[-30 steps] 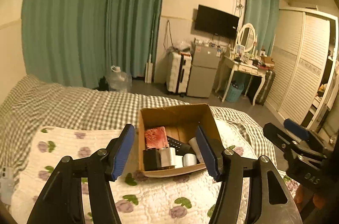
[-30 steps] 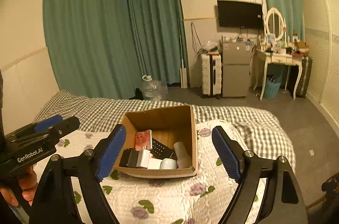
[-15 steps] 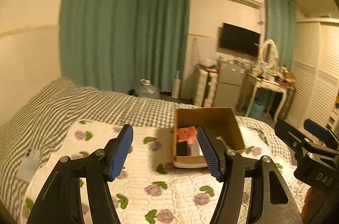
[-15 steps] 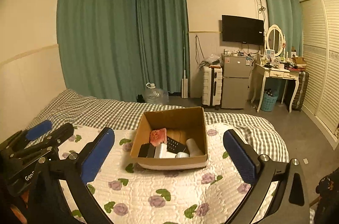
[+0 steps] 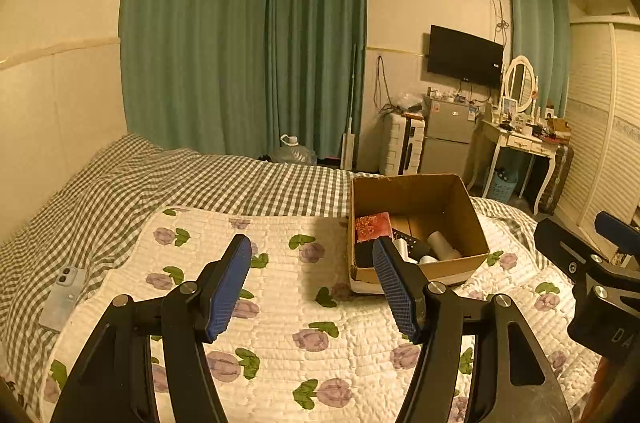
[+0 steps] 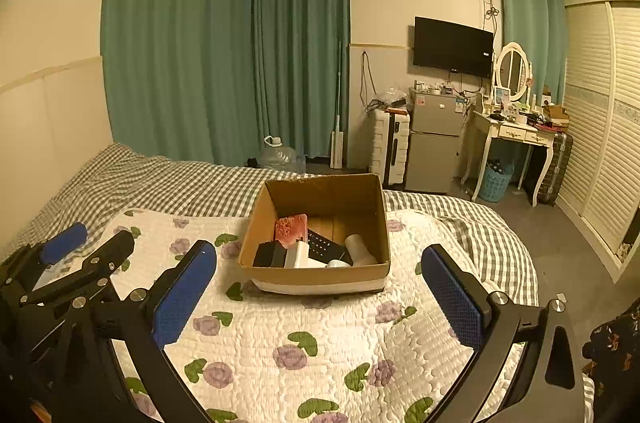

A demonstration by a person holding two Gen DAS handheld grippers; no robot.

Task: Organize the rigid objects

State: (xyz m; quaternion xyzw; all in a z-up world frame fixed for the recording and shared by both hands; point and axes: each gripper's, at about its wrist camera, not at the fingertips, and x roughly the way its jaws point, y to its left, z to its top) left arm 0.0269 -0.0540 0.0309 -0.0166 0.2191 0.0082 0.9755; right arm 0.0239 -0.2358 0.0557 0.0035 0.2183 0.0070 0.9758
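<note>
- Your view into the cardboard box (image 6: 320,199) is partial: its near wall hides the lower parts of everything inside, and in the left wrist view the left gripper's right finger covers the box's near left corner.
- The small pale things at the box's near edge are too small and dim to name; you can only make out rounded white shapes.
- The box sits on the floral quilt (image 6: 312,335), its open top facing up, with plain brown corrugated walls and a pale band along the base.
- Inside the box, at its left, a red patterned flat item (image 6: 291,228) leans upright; in front of it stands a black block (image 6: 270,255).
- To the right of the block lies a black remote with rows of buttons (image 6: 325,243), and by the box's right wall a white cylinder (image 6: 358,247) lies tilted.
- Your left gripper (image 5: 312,279) is released, holding nothing, with its ribbed blue pads wide apart over the quilt, left of the box.
- Your right gripper (image 6: 320,297) is also spread wide and empty, its pads flanking the box from the near side without touching it.
- Left of the box, well apart, a phone in a clear case (image 5: 64,297) lies flat on the checked bedspread (image 5: 168,183).
</note>
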